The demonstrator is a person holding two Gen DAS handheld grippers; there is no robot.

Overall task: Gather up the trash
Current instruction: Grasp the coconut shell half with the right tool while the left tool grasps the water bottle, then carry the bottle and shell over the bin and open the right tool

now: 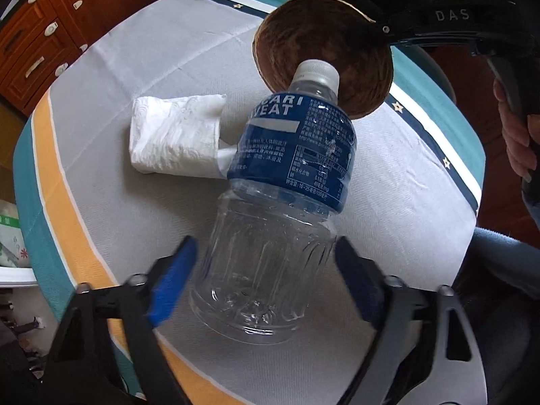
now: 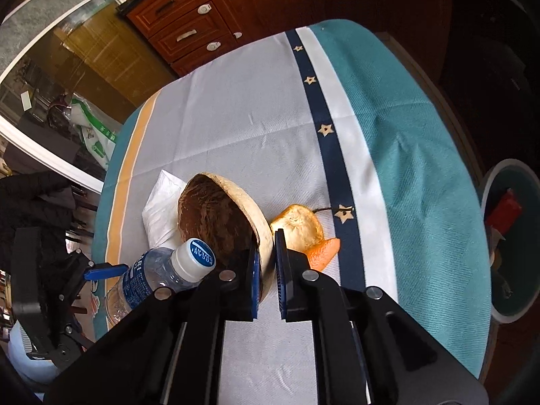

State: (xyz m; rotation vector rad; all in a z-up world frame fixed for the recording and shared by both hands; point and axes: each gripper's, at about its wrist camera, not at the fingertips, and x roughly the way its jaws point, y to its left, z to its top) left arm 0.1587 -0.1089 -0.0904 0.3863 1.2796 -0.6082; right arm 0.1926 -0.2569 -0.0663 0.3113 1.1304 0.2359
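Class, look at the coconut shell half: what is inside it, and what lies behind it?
The coconut shell shows only brown fibre inside. Behind it lies a white tissue, partly hidden.

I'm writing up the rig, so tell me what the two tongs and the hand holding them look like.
Both tongs have black, angular frames with silver round bolts at the joints. The left tongs carry bright blue pads on the inner faces; the right tongs have matching blue ribbed pads. From the left camera, the right tool's black arm bears grey "DAS" lettering. A hand grips its handle; a blue sleeve shows below.
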